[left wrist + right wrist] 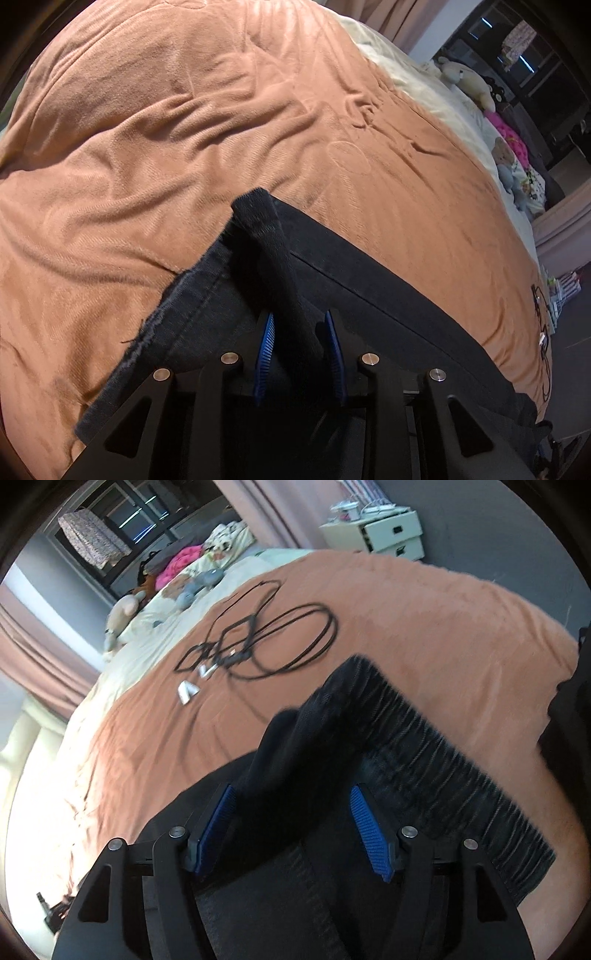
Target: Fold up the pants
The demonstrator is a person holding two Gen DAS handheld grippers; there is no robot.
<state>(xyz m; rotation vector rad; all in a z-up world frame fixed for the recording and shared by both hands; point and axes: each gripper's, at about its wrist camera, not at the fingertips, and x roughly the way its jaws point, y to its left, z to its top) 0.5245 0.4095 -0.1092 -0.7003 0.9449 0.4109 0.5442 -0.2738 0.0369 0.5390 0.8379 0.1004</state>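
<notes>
Left wrist view: the left gripper [300, 354] has its blue pads slightly apart around a raised fold of the black pants [369, 273], which lie on the orange blanket [147, 147]. The right gripper [295, 830] is spread wide, its pads clear of the bunched waistband [436, 738]; black cables [280, 642] lie farther off.

Lit softly and unevenly, with strong glare washing out the blanket [55, 812] at the lower left of the right wrist view. Bowed hard by the fisheye, dark vignette at every corner. Sharp enough on the left wrist view; smeared by motion blur on the right, notably across the cables [295, 642]. Black pants [369, 280] nearly detailless in shadow.
</notes>
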